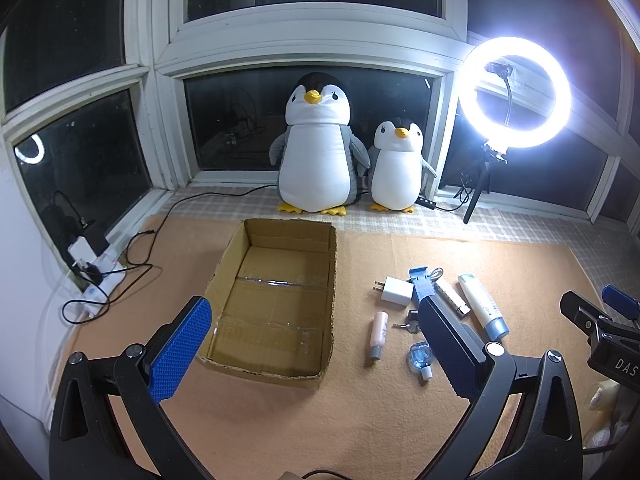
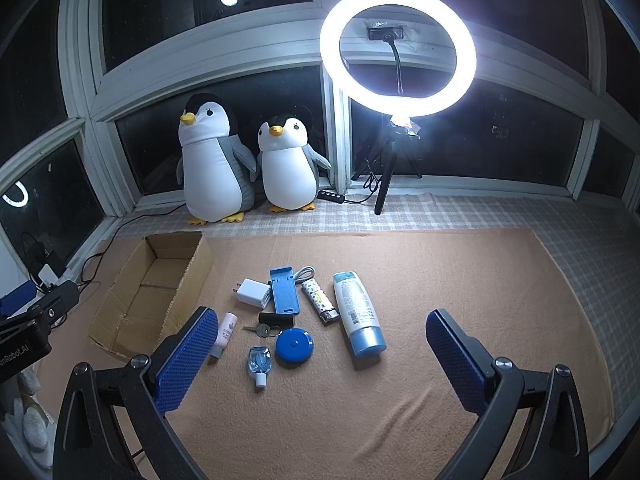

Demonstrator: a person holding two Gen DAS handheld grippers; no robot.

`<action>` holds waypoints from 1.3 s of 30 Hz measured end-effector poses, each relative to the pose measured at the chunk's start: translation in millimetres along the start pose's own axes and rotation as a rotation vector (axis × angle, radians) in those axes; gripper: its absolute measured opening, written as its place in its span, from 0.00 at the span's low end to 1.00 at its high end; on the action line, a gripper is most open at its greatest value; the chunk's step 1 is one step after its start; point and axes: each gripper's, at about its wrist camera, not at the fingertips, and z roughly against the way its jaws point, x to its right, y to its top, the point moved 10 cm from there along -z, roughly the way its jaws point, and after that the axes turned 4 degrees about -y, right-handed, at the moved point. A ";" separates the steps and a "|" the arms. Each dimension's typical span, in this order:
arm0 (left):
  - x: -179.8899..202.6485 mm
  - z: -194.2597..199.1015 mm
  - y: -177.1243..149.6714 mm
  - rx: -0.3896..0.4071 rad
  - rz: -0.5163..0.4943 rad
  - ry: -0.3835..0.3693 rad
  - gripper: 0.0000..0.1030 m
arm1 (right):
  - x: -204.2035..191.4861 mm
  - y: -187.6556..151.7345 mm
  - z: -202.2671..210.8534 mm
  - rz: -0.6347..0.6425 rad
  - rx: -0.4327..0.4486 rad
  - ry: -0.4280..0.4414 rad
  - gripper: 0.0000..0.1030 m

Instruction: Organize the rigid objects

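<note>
my left tool (image 1: 316, 344) is wide open and holds nothing; in its view the cardboard box (image 1: 276, 300) lies in the middle of the frame, between the two blue pads, and it is empty. my right tool (image 2: 320, 360) is also wide open with nothing between the pads.

in the right view the things lie together in the centre of the frame on the orange surface (image 2: 460, 300), right of the box. i see a white charger (image 2: 253, 293) just beside a blue phone stand (image 2: 284, 290), then a lighter (image 2: 320, 302) and a big white tube with a blue cap (image 2: 359, 314) further right. lower there are a small pink bottle (image 2: 225, 334), keys (image 2: 262, 330) with a black fob (image 2: 276, 320), a round blue tape measure (image 2: 294, 346) and a small clear blue bottle (image 2: 259, 362).

two penguin toys (image 2: 216, 168) stand at the window in the upper left, and a ring lamp (image 2: 398, 52) shines in the upper right.
</note>
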 end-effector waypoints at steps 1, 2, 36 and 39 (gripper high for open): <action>0.4 -0.3 -0.6 -0.001 0.000 0.001 0.99 | 0.0 -0.1 -0.1 0.000 0.000 0.001 1.00; 1.1 -0.8 -1.6 -0.001 0.000 0.002 1.00 | 0.0 -0.4 -0.1 0.000 -0.001 0.001 1.00; -10.8 -15.4 -10.8 -0.042 0.019 0.012 0.99 | -3.8 -7.5 -8.5 0.008 -0.032 0.006 0.99; -17.0 -20.2 -13.7 -0.055 0.031 0.017 0.99 | -3.8 -9.0 -11.1 0.010 -0.038 0.006 1.00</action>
